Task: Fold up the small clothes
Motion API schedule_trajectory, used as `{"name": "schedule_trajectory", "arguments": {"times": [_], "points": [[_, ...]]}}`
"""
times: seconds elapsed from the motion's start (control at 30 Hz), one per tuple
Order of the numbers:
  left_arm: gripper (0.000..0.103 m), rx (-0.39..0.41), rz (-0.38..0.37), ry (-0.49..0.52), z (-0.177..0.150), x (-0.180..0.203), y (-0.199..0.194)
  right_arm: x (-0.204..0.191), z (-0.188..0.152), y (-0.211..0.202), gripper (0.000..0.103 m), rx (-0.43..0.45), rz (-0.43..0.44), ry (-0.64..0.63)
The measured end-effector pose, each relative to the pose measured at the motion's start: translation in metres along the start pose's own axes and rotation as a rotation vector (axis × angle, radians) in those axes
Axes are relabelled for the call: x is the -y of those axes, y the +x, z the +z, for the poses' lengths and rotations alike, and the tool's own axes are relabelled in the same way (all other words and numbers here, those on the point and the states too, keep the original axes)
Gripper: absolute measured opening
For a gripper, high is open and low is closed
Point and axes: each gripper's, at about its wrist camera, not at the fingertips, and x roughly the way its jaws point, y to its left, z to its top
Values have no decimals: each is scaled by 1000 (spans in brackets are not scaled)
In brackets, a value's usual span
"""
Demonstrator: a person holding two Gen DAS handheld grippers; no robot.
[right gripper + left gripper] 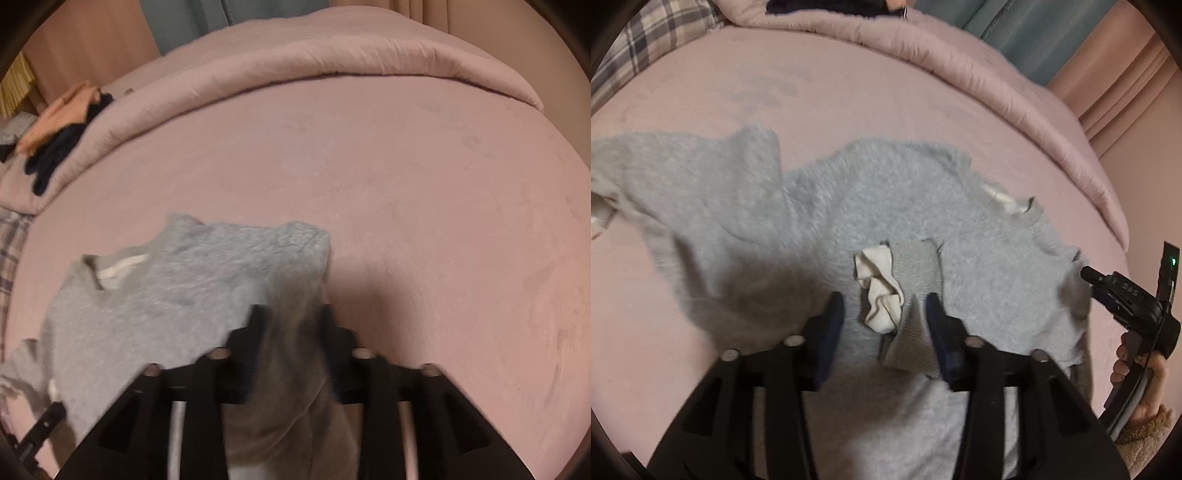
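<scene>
A small fuzzy grey sweater (pixel 871 206) with white lining lies spread on the pink bed. A sleeve is folded onto its body, and the ribbed cuff (pixel 916 266) with white lining lies between my left fingers. My left gripper (pixel 884 314) is open just above it, jaws wide on either side of the cuff. My right gripper (pixel 291 321) is closed on a fold at the edge of the sweater (pixel 177 288), and grey cloth hangs between its fingers. The right gripper also shows at the right edge of the left wrist view (pixel 1086 275).
The pink bedsheet (pixel 406 184) stretches far and right of the sweater. A rolled pink duvet (pixel 295 62) runs along the far side. Orange and dark clothes (pixel 62 125) lie on it at far left. A plaid pillow (pixel 653 40) sits at the left wrist view's upper left.
</scene>
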Motion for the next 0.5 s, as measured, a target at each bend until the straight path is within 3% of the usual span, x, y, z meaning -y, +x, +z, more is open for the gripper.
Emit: {"name": "schedule_trajectory", "arguments": {"times": [0.03, 0.1, 0.3, 0.5], "points": [[66, 8, -11, -2, 0, -1, -8, 0, -1, -9, 66, 14, 23, 9], [75, 42, -23, -6, 2, -5, -27, 1, -4, -31, 80, 53, 70, 38], [91, 151, 9, -44, 4, -23, -76, -7, -16, -93, 86, 158, 172, 69], [92, 195, 45, -163, 5, -72, -93, -24, -43, -130, 88, 220, 213, 38]]}}
